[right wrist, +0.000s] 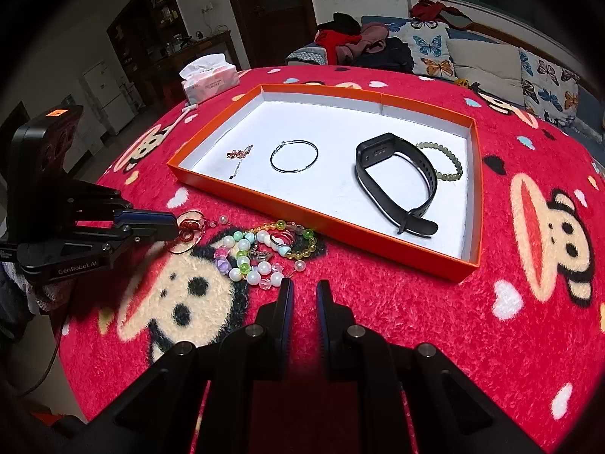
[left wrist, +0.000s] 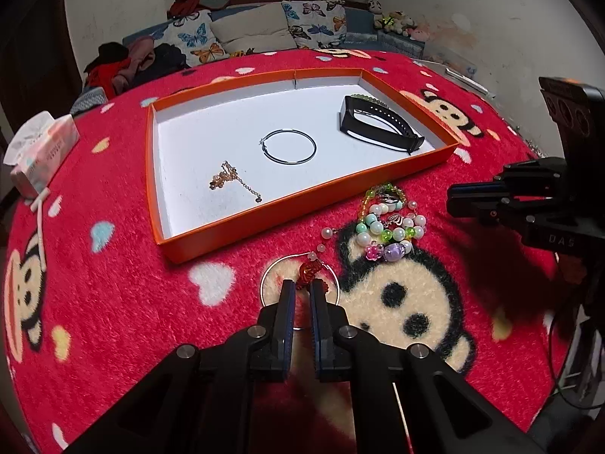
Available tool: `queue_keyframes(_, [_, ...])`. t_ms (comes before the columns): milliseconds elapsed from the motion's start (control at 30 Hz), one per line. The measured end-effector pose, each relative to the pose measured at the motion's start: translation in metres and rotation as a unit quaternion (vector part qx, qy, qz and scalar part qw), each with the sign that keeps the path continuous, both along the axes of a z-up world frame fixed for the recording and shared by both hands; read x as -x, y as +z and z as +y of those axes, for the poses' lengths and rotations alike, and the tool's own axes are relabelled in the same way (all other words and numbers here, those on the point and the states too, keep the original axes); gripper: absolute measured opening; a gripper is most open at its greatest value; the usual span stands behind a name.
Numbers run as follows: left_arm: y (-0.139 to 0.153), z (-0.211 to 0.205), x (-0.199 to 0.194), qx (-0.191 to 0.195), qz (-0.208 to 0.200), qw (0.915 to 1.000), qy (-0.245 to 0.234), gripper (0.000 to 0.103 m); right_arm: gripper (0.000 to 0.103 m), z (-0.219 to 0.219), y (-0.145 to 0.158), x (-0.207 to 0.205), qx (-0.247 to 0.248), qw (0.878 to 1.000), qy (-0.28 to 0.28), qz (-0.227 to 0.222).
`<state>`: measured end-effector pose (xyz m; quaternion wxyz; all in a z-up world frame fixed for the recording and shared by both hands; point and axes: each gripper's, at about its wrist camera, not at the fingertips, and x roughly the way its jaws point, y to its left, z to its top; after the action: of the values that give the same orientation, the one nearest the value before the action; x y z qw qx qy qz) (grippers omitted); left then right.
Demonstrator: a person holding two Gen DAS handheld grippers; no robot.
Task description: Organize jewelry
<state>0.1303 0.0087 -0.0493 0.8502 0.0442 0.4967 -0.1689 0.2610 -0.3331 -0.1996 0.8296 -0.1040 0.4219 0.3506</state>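
Left gripper (left wrist: 303, 283), bottom centre of its frame, fingers narrowly parted around a red charm (left wrist: 308, 271) on a hoop lying on the red blanket (left wrist: 113, 302). Right gripper (right wrist: 304, 290) narrowly parted, holding nothing. Bead pile (right wrist: 264, 249) just beyond. Orange tray (right wrist: 325, 219) mid-frame holds a watch (right wrist: 397, 181).

Fuzzy cloth blanket (left wrist: 132, 283), matt cardboard tray (left wrist: 302, 215), glossy plastic beads (left wrist: 385, 227).
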Motion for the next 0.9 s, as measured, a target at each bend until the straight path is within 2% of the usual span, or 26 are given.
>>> queue_keyframes(500, [-0.0022, 0.0006, -0.0047, 0.018, 0.019, 0.9996, -0.006, 0.01, 0.014, 0.0016, -0.001, -0.0007, 0.0, 1.0, 0.0, 0.002])
queue_keyframes(600, [-0.0043, -0.0023, -0.0041, 0.01, 0.021, 0.9997, -0.009, 0.01, 0.014, 0.0015, -0.0014, -0.0007, -0.001, 1.0, -0.001, 0.002])
queue_keyframes(900, [-0.01, -0.0031, -0.0072, 0.016, 0.035, 0.9992, -0.006, 0.01, 0.014, 0.0014, -0.002, -0.0004, -0.003, 1.0, -0.001, 0.004])
